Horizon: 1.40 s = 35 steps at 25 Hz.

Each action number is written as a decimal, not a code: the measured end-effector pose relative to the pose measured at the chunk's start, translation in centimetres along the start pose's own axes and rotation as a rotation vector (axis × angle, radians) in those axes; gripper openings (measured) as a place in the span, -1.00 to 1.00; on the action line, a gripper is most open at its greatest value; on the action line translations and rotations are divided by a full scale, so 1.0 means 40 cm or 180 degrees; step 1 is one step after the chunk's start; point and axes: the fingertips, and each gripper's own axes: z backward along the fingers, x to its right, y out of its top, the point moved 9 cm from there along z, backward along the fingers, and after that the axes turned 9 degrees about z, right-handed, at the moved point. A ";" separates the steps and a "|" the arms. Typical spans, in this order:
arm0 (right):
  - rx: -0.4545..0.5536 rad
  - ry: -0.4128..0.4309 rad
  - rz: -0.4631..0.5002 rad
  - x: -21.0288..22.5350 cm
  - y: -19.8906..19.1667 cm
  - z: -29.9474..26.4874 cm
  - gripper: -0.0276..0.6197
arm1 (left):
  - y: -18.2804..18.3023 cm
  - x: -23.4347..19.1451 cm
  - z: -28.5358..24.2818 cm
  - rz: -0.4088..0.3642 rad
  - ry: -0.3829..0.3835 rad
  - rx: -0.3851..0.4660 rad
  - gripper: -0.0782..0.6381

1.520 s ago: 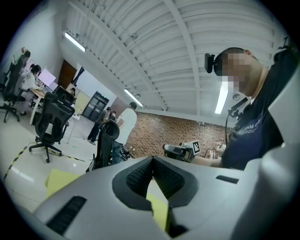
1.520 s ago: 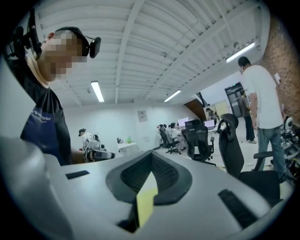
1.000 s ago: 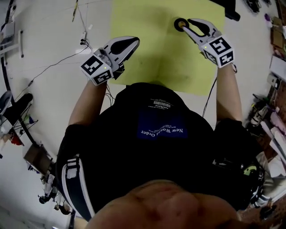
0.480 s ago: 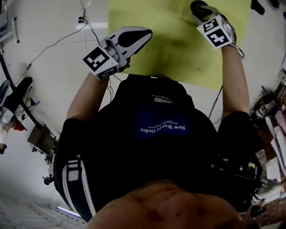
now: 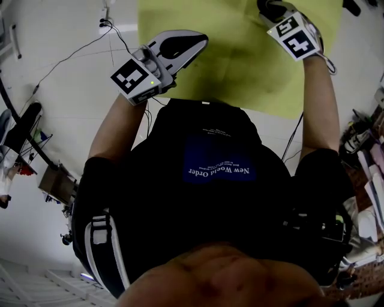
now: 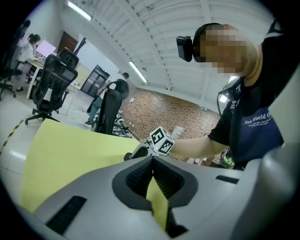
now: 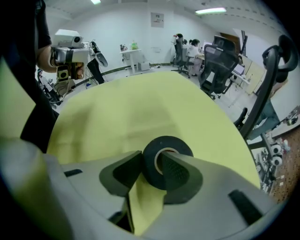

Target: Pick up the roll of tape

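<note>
A black roll of tape point(image 7: 180, 145) lies flat on the yellow mat point(image 7: 140, 108). My right gripper point(image 7: 152, 161) points steeply down at it, with one finger inside the roll's hole and the other against its outer side. The jaws have just been closing, and the roll's wall sits pinched between the pads. In the head view the right gripper point(image 5: 271, 9) is at the top edge and covers the roll. My left gripper point(image 6: 152, 161) is shut on nothing and hovers near the mat's left edge point(image 5: 150, 36), apart from the tape.
The mat lies on a white floor with thin cables point(image 5: 72, 57) to its left. Office chairs point(image 7: 220, 61) point(image 6: 54, 79) and people at desks stand beyond the mat. Clutter lines the right edge of the head view point(image 5: 360, 144).
In the head view the right gripper has slid to the top edge, over the roll that earlier showed beside its tips. The left gripper has shifted slightly up and right.
</note>
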 end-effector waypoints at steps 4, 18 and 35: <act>0.0115 -0.0067 -0.0061 0.001 -0.008 0.008 -0.56 | 0.002 0.003 0.000 0.0008 -0.0007 0.0013 -0.77; 0.0660 -0.0532 -0.0191 0.002 0.004 0.236 -0.57 | 0.101 0.086 -0.001 -0.0191 0.0003 0.0155 -0.77; 0.2395 -0.1248 -0.0277 -0.176 0.091 0.909 -0.57 | 0.358 0.446 0.072 -0.0879 -0.0276 0.0799 -0.77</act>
